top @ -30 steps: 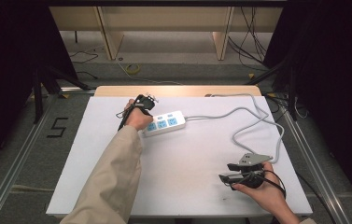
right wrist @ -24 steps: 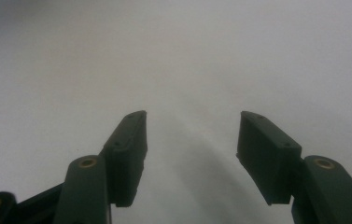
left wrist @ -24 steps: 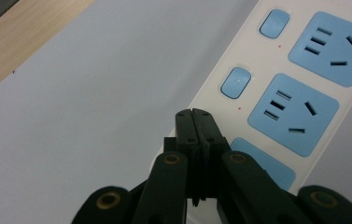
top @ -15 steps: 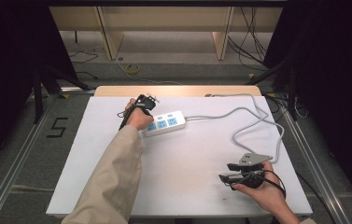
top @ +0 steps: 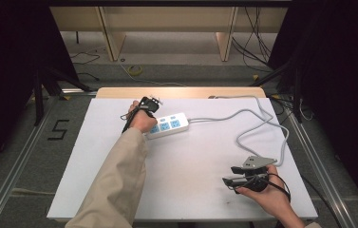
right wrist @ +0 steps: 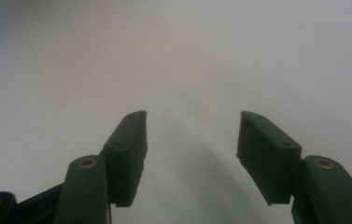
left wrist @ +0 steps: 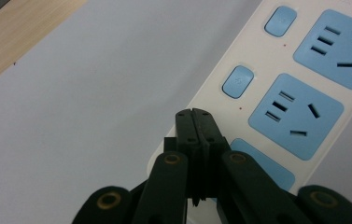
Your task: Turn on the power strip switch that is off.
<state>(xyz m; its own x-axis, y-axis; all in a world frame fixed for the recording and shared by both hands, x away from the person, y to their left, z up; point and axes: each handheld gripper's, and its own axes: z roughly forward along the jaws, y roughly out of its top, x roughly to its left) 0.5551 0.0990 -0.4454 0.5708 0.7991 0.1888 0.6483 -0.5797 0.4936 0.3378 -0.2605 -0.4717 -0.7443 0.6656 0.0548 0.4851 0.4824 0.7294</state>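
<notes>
the long white plastic power strip with blue socket faces [top: 168, 126] lies on the white-topped desk [top: 191, 190] toward the far left, its long axis running from about eight o'clock to two o'clock in the high view, with a grey cable [top: 257, 124] leaving its two o'clock end and looping off toward the right edge. the left gripper [top: 147, 105] sits right at the strip's eight o'clock end, the hand over it and the beige sleeve [top: 115, 185] reaching up from the near edge. looking along the left gripper [left wrist: 195, 122], its jaws are pressed fully together with nothing between them, and their joined tip sits over the strip's white edge; whether it actually touches the plastic i cannot tell. the nearest small blue rocker switch [left wrist: 237, 81] lies just beyond the tip at roughly one o'clock, a second one farther along the same line. so any press would mean a short push forward along the strip's length. the right gripper [top: 243, 175] is well apart, down at the near right of the desk, jaws spread wide over bare surface [right wrist: 190, 128] and holding nothing. the left hand is clearly the nearer one.
</notes>
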